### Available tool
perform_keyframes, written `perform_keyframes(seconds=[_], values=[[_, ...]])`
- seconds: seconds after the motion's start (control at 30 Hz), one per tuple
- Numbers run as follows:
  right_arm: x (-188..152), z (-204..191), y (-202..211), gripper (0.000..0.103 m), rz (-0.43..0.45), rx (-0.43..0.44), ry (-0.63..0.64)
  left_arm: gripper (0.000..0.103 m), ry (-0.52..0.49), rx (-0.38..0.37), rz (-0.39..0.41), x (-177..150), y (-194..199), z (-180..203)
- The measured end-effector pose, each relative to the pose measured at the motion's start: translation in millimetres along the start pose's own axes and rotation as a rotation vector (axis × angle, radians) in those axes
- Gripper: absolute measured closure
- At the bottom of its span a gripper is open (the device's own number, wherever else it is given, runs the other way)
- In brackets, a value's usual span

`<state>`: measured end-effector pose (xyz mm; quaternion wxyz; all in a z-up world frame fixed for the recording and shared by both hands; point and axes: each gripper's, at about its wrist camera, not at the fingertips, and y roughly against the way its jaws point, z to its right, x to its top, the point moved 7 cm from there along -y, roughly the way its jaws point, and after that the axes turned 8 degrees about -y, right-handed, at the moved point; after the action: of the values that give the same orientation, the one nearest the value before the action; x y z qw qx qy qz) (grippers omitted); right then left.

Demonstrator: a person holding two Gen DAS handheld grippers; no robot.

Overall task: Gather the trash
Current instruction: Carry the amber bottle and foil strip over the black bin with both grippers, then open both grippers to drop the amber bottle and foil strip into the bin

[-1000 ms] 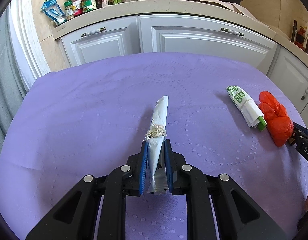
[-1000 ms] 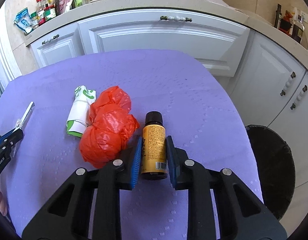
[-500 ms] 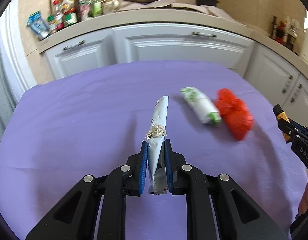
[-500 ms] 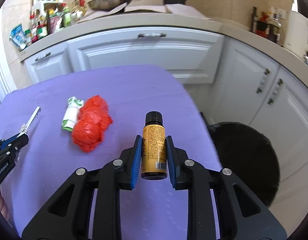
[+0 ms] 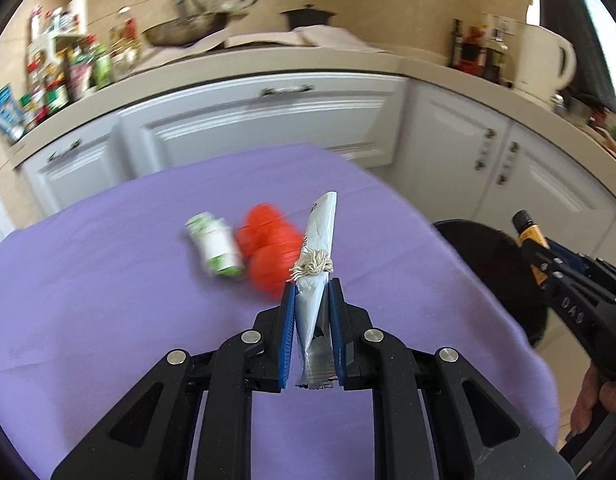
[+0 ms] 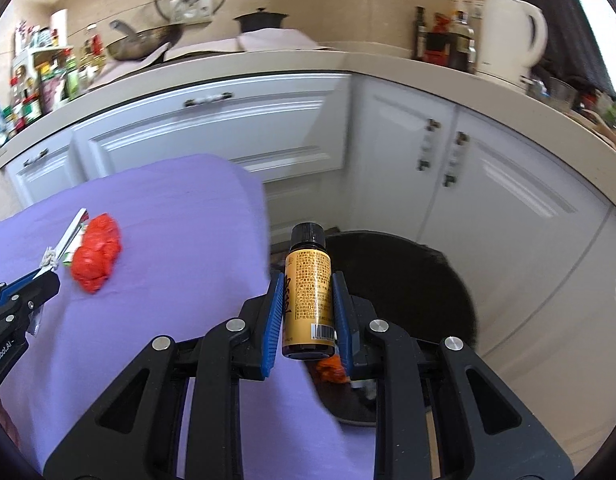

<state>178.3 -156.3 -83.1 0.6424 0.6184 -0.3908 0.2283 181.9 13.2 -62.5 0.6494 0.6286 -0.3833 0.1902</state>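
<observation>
- Two grippers, both clamped: left gripper [image 5: 311,312] on a forward-pointing wrapper [image 5: 318,256], right gripper [image 6: 308,300] on an upright bottle [image 6: 308,280].
- Only the right view shows orange trash [image 6: 331,369] inside the bin [image 6: 408,280].

On the black body of the right hand-held gripper [image 5: 526,236], at about 3 o'clock in the left wrist view, white letters read "DAS". In the right wrist view, the black body of the left hand-held gripper [image 6: 48,270], at 8 o'clock, carries "CenRobot.AI". The small brown glass bottle's [image 6: 308,292] yellow label holds dense print and a barcode, too small to read.
</observation>
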Motion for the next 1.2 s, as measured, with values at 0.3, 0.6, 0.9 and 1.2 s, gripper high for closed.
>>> perform_keyframes(seconds=[0.3,0.6,0.9,1.2], values=[[7.9,45.9,4.7,0.08,0.039,-0.054,-0.049,0.086,-0.077,-0.066,0.033,23.8,-10.2,62.1],[9.7,73.6,1.1,0.08,0.049,-0.073,-0.088,0.086,-0.114,-0.081,0.034,34.8,-23.8,94.6],[11.3,91.1,-6.5,0.08,0.046,-0.082,-0.116,0.086,-0.145,-0.089,0.025,37.3,-36.8,117.7],[9.2,101.7,-18.0,0.08,0.033,-0.089,-0.135,0.086,-0.165,-0.09,0.01,41.8,-53.7,133.7]])
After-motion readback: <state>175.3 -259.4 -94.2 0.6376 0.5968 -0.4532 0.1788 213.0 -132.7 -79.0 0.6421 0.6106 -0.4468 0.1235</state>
